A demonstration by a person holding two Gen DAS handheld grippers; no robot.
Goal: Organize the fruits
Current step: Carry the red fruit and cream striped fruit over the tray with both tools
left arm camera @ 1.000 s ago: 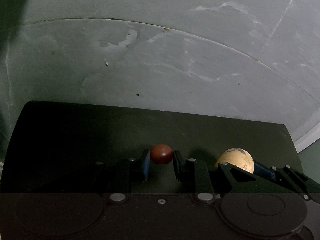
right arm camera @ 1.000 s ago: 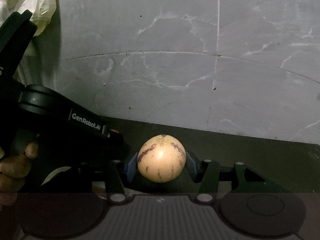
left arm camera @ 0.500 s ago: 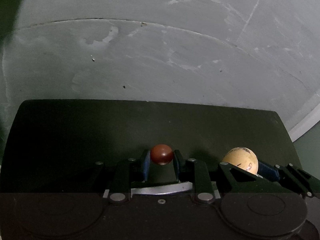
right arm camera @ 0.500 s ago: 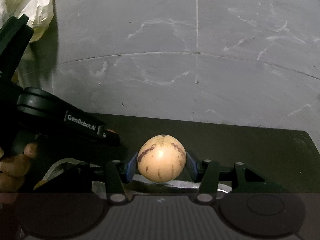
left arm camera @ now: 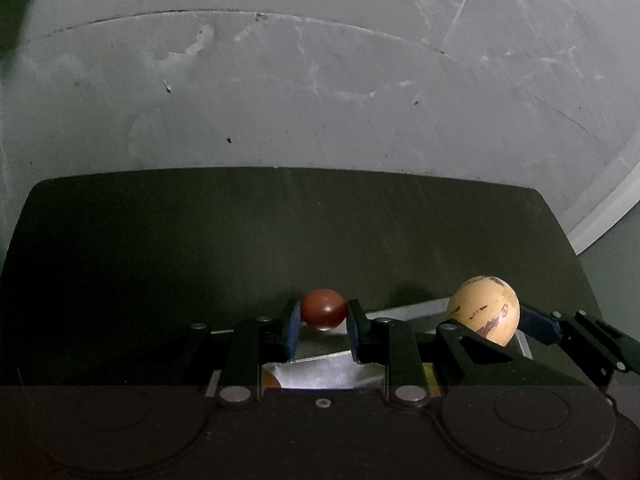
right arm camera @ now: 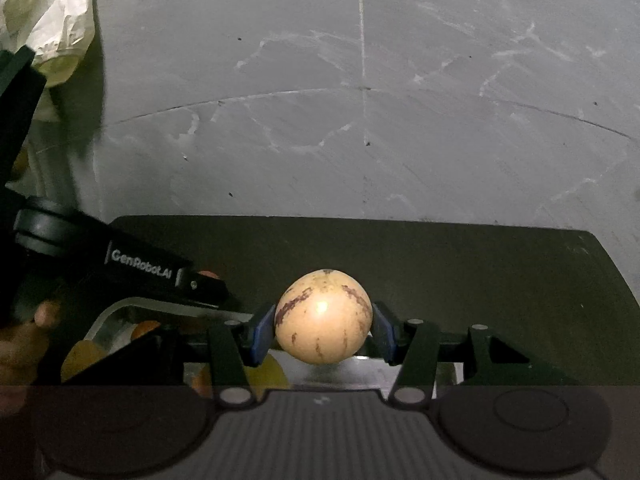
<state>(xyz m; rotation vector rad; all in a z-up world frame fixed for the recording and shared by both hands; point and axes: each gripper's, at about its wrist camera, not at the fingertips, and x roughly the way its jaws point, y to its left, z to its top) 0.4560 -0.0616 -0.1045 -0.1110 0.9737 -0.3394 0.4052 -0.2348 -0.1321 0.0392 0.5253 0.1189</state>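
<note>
My left gripper (left arm camera: 323, 326) is shut on a small dark-red round fruit (left arm camera: 323, 313), held over a metal tray (left arm camera: 320, 372) whose shiny floor shows between the fingers. To its right, my right gripper (left arm camera: 496, 320) holds a pale yellow fruit with purple streaks (left arm camera: 485, 309). In the right wrist view that same striped fruit (right arm camera: 322, 316) fills the span between the blue pads, with my right gripper (right arm camera: 323, 330) shut on it. The left gripper's black body (right arm camera: 120, 268) crosses the left side there, with a person's hand (right arm camera: 28, 336) behind it. Orange and yellow fruits (right arm camera: 146, 328) lie in the tray (right arm camera: 120, 308) below.
A dark green mat (left arm camera: 280, 232) lies on a scratched grey floor (left arm camera: 320, 80). A crumpled pale plastic bag (right arm camera: 52, 28) sits at the upper left of the right wrist view. A white edge (left arm camera: 608, 208) runs along the floor at right.
Both grippers have risen and pulled back with their fruits; the metal tray and the fruits in it have come into view beneath them. The left gripper went from open around the red fruit to shut on it.
</note>
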